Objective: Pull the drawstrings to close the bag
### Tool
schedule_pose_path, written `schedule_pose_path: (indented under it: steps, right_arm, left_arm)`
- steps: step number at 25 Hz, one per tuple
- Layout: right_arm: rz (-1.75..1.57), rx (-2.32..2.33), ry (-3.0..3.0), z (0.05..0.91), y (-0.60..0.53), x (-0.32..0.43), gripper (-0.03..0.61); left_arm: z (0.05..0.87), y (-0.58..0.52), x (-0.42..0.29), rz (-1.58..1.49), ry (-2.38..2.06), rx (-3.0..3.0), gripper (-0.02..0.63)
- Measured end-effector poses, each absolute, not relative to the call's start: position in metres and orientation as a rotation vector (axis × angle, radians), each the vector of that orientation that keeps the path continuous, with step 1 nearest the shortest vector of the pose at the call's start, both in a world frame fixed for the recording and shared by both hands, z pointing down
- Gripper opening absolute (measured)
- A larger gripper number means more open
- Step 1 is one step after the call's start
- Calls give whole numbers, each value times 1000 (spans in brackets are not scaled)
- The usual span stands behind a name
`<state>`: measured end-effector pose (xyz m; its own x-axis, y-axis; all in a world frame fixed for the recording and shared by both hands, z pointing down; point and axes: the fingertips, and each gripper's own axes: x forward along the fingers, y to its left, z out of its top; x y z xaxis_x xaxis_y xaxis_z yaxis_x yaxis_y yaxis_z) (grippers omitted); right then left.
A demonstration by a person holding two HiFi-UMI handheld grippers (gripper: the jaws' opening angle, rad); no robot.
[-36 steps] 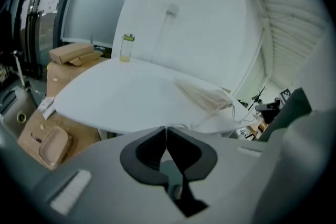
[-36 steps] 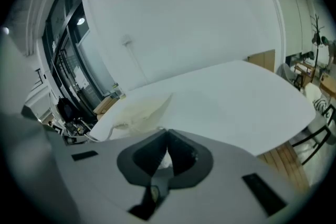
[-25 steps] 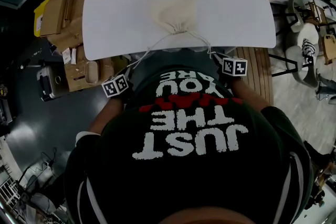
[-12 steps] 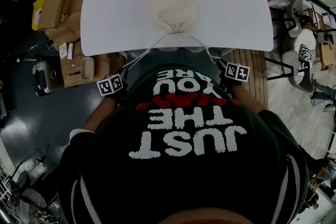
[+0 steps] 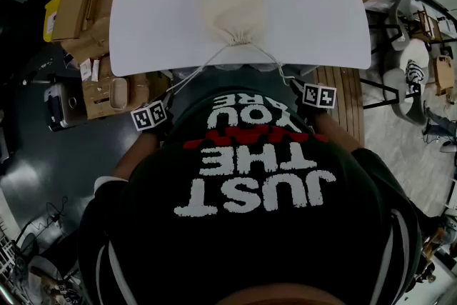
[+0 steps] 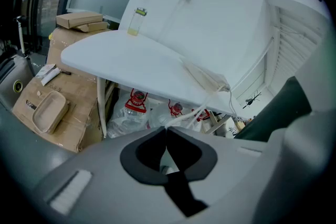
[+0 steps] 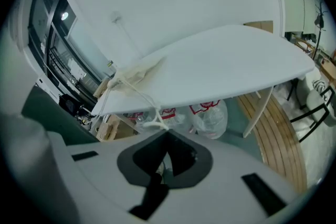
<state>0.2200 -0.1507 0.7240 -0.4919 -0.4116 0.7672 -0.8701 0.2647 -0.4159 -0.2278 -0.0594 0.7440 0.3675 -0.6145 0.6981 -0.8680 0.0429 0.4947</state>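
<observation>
White table (image 5: 307, 3) with bag (image 5: 234, 16), cardboard boxes (image 5: 71, 18) beside

We see the cream cloth bag (image 5: 234, 16) lying flat on the white table (image 5: 314, 3), mouth cinched near the edge; two taut drawstrings (image 5: 202, 68) diverge off the table.

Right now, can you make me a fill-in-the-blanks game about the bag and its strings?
The small cream cloth drawstring bag lies on a ____ table.
____ white drawstrings leave it, one into the shut jaws of the left gripper, one into the right gripper's.
The little clear bottle of yellow liquid stands at the table's far ____ corner in the head view.
Missing words: white, two, left.
</observation>
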Motion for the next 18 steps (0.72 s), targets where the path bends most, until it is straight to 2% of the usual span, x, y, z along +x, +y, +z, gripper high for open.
schedule_pose_path:
  steps: [18]
  right_arm:
    - [1156,1153,-2017,724,-150,220,9]
  left_arm:
    - [745,-60,-231,329,-1340,1657,15]
